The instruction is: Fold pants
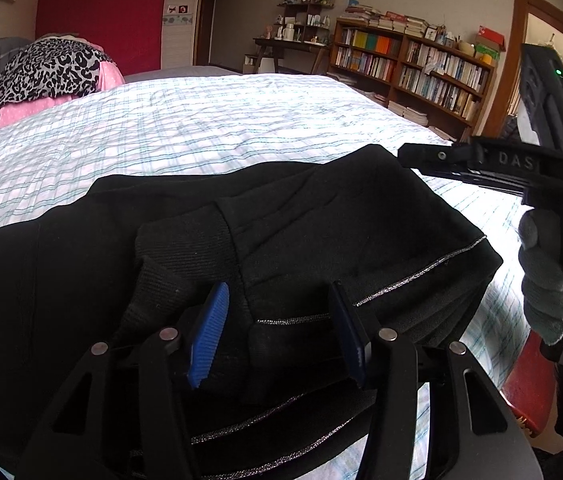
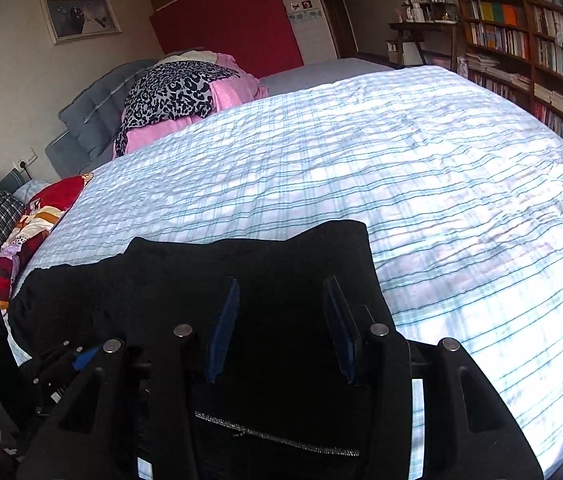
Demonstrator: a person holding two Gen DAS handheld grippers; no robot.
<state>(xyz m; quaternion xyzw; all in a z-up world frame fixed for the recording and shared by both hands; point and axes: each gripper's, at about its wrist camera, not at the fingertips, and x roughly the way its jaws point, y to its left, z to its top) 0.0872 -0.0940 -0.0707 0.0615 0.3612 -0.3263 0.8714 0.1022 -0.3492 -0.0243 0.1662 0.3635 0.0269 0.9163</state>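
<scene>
Bed point(image 2: 421, 184), black pants point(image 2: 249, 264) (bookshelf point(image 1: 409, 68) beyond)

Bedspread point(image 2: 421, 184): wide bare stretch across centre and right of right wrist frame, open passage. Black pants point(image 1: 281, 216) heaped lower centre in both frames, bulk under both grippers. Pillow pile point(image 2: 185, 92), upper left: blocks far-left corner. Patterned cushions point(image 2: 21, 224), left edge: narrow that side. Bookshelf point(image 1: 409, 68), upper right, off bed. Right gripper point(image 1: 405, 156) intrudes at right of left wrist frame, above pants' edge.

pants point(image 1: 301, 216) on bed point(image 1: 201, 120)
</scene>
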